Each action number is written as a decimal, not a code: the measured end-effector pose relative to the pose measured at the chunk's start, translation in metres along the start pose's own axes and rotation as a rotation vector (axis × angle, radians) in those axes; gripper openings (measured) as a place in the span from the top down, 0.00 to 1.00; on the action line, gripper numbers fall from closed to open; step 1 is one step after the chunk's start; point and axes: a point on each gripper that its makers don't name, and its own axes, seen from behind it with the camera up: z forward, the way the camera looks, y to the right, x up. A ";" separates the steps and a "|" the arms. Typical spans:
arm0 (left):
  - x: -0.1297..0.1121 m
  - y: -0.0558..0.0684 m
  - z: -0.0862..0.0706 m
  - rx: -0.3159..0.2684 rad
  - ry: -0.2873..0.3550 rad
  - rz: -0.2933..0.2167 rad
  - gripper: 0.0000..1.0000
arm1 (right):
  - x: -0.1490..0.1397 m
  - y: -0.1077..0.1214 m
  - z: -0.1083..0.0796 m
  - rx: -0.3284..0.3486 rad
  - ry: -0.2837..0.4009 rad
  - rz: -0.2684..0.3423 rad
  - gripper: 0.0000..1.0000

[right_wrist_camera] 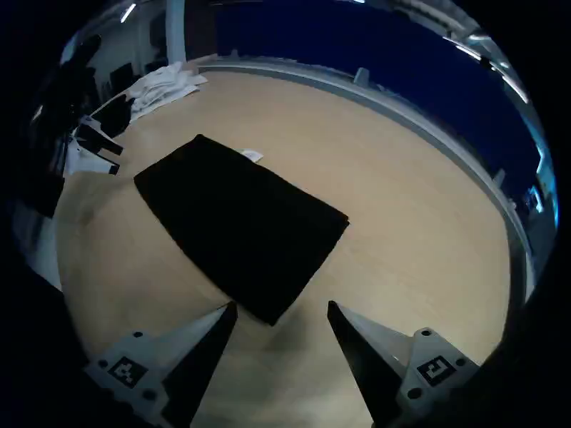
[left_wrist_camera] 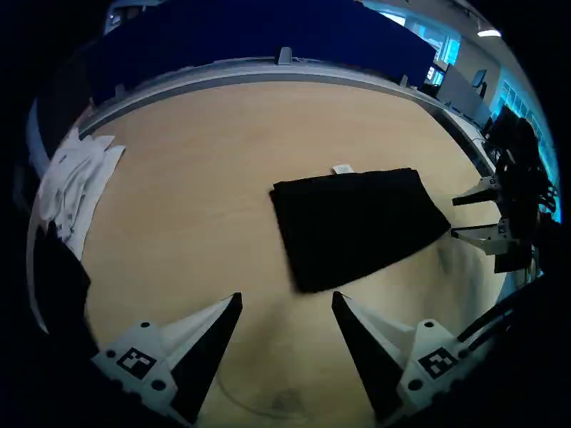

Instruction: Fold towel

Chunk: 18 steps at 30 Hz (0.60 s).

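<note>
Light wooden desk (left_wrist_camera: 200, 185), blue partition (left_wrist_camera: 250, 32) behind. A black towel (left_wrist_camera: 357, 225) lies flat. Left gripper (left_wrist_camera: 285, 314) and right gripper (right_wrist_camera: 280, 321) hover spread and empty; next, each probably must pinch a corner.

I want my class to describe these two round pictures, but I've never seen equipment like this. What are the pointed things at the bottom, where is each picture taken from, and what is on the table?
Those pointed parts are the two fingers of a hand-held gripper. A person holds one in each hand, and a wide-angle camera rides on each, looking along its fingers. The left gripper view looks past the left gripper; the right gripper view looks past the right gripper. Each also catches the other gripper farther off. Both are open and hold nothing. On the wooden table a black towel lies flat, with a small white tag at its far edge. A pile of white cloths sits at the table's side, and a blue partition runs behind the table.
</note>
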 end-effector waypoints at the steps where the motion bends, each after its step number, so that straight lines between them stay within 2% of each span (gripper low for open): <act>1: -0.002 -0.001 -0.002 0.002 -0.001 -0.005 0.07 | -0.001 -0.001 0.000 0.005 -0.004 -0.010 0.02; 6: -0.012 -0.007 -0.012 0.021 -0.002 -0.021 0.07 | -0.005 -0.007 0.001 0.027 -0.019 -0.052 0.10; 11: -0.019 -0.014 -0.020 0.042 -0.003 -0.035 0.07 | -0.010 -0.011 0.003 0.047 -0.033 -0.067 0.20; 15: -0.021 -0.018 -0.025 0.052 0.000 -0.050 0.07 | -0.013 -0.015 0.003 0.065 -0.041 -0.064 0.33; 18: -0.023 -0.019 -0.027 0.055 0.000 -0.061 0.07 | -0.017 -0.017 0.003 0.079 -0.052 -0.061 0.47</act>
